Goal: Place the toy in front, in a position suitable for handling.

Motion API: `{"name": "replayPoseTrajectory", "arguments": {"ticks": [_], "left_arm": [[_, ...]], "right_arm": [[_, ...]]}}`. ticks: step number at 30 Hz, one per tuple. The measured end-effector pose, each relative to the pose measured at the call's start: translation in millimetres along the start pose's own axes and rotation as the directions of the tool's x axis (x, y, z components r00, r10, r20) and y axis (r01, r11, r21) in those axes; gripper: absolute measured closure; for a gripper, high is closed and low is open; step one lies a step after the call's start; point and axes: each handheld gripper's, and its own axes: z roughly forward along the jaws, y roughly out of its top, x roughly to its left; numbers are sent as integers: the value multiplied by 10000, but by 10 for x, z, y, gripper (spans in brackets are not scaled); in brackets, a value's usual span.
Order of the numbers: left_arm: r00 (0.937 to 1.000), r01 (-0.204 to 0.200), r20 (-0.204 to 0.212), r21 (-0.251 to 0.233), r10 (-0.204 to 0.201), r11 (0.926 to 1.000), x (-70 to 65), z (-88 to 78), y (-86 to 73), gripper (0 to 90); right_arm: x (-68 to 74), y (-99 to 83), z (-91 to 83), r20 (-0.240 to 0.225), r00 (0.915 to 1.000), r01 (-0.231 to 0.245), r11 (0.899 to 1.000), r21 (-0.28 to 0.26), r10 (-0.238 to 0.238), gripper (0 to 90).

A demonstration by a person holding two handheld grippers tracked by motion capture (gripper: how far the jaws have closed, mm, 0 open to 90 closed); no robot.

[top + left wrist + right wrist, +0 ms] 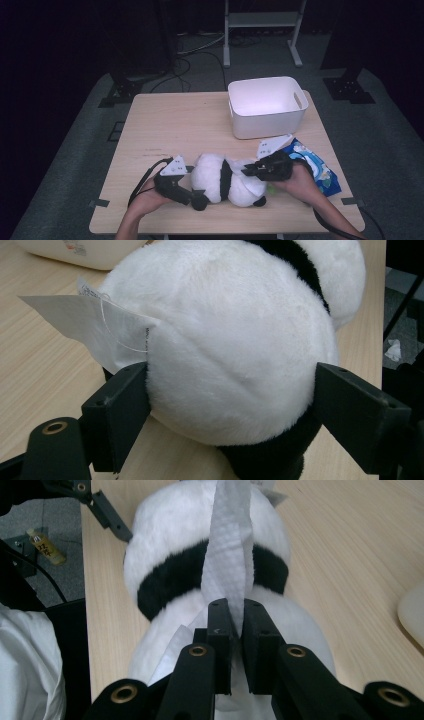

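While the left gripper (230, 405) is clamping the plush panda (222, 177) at lower centre | right gripper (237, 630) is pinching a wipe (227, 555) | risk: thin wipe tearing or slipping if dragged.

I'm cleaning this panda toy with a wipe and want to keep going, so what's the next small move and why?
Probably draw the right gripper along the panda so the wipe drags over the fur. Its fingers are shut on the wipe, which already lies across the panda's black band, and the left gripper brackets the white rump with fingers on both sides, steadying the toy against the pull.
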Motion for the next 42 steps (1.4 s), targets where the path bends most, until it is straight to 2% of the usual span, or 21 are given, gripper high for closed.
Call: {"name": "replayPoseTrajectory", "arguments": {"ticks": [3,8,11,12,17,19,22,26,29,33,38,39,42], "left_arm": [[9999,45,94,53,-45,10000,-10,-9,-3,158],[9997,22,257,129,-25,9999,-20,-28,-3,158],[9997,69,239,196,-74,9998,-7,-50,-3,157],[9997,73,216,208,-78,9998,3,-65,-1,157],[9997,226,74,-223,-224,9995,-12,-142,59,153],[9996,252,-112,-320,-256,9992,-29,-147,94,87],[9998,183,-59,-350,-185,9992,-56,-128,127,87],[9993,335,186,-303,-330,9990,-72,-92,148,77],[9971,581,515,-276,-567,9979,-73,-55,147,77],[9886,1104,1056,-211,-1076,9937,-37,2,106,89],[9858,1306,1109,-321,-1264,9909,12,-4,59,179],[9848,1376,1117,-332,-1332,9899,19,-5,53,188],[9851,1335,1148,-370,-1285,9904,21,0,53,208]], "right_arm": [[-1,152,117,-130,9997,201,9996,178,-199,823],[-29,386,343,-365,9990,288,9989,357,-275,828],[-62,447,447,-446,9981,453,9976,524,-430,828],[-62,451,459,-506,9983,333,9978,572,-304,830],[-35,374,436,-929,9957,58,9987,501,-11,839],[7,348,412,-1012,9949,58,9988,476,-9,840],[67,330,383,-1102,9937,289,9981,540,-228,842],[151,302,348,-1183,9921,492,9967,639,-414,845],[188,279,335,-1343,9903,446,9966,694,-349,845],[186,266,334,-1391,9897,430,9969,655,-335,845],[162,294,350,-1284,9915,293,9982,530,-223,843],[153,311,352,-1304,9914,155,9985,521,-86,842],[132,425,374,-1344,9907,254,9992,323,-208,843]]}}
